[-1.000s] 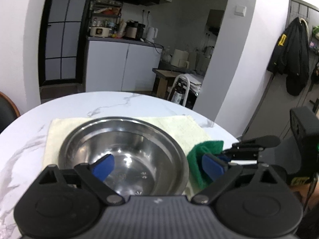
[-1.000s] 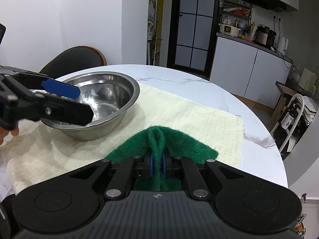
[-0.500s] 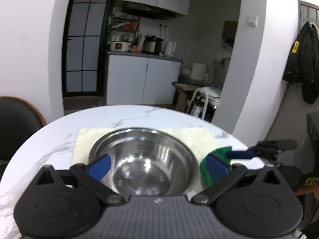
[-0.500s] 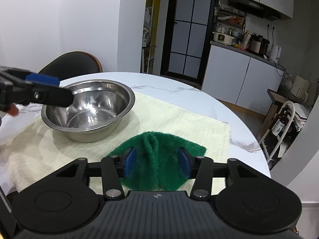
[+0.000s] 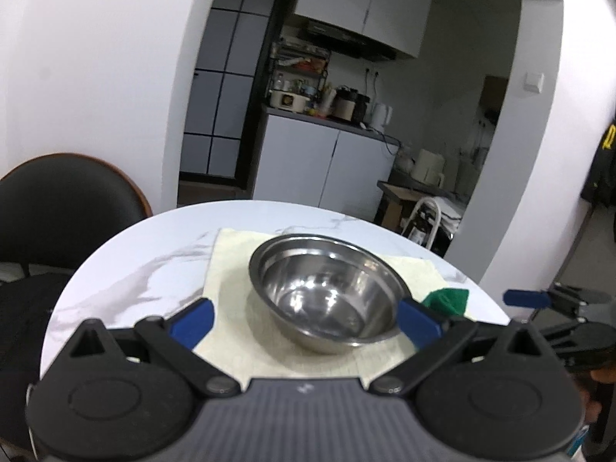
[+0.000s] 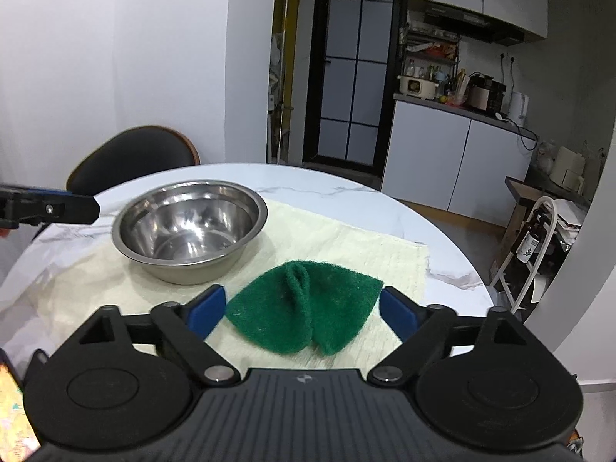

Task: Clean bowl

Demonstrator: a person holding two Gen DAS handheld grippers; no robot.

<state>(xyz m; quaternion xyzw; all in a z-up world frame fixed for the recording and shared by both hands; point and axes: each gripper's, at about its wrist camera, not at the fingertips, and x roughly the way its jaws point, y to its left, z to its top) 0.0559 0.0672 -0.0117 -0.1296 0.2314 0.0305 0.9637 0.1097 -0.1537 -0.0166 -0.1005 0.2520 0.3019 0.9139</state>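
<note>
The bowl (image 5: 327, 292) sits upright on a pale cloth (image 6: 346, 246) spread over the round marble tabletop (image 5: 127, 269), its steel inside bare and shiny. The left tongs (image 5: 304, 321) hang just short of it, spread wide, with 1 blue pad (image 5: 190, 321) to the bowl's left over the cloth and the other at its right rim — neither clearly touching it, and nothing is held. From the right side, the right tongs (image 6: 302, 310) are also wide apart and hold nothing; their 2 blue pads (image 6: 204, 310) flank a green scrub pad (image 6: 304, 308) that lies crumpled on the cloth, a fold standing up along its middle. The scrub pad rests just beside the bowl, on the side nearer the right tongs, apart from it. In the left view a corner of the green pad (image 5: 446, 300) peeks out past the bowl — the tip of the right tongs (image 5: 525, 298) shows beyond it, off the tabletop's edge. A black chair (image 6: 134, 158) stands behind the tabletop, with kitchen cabinets (image 6: 450, 154) farther back.
</note>
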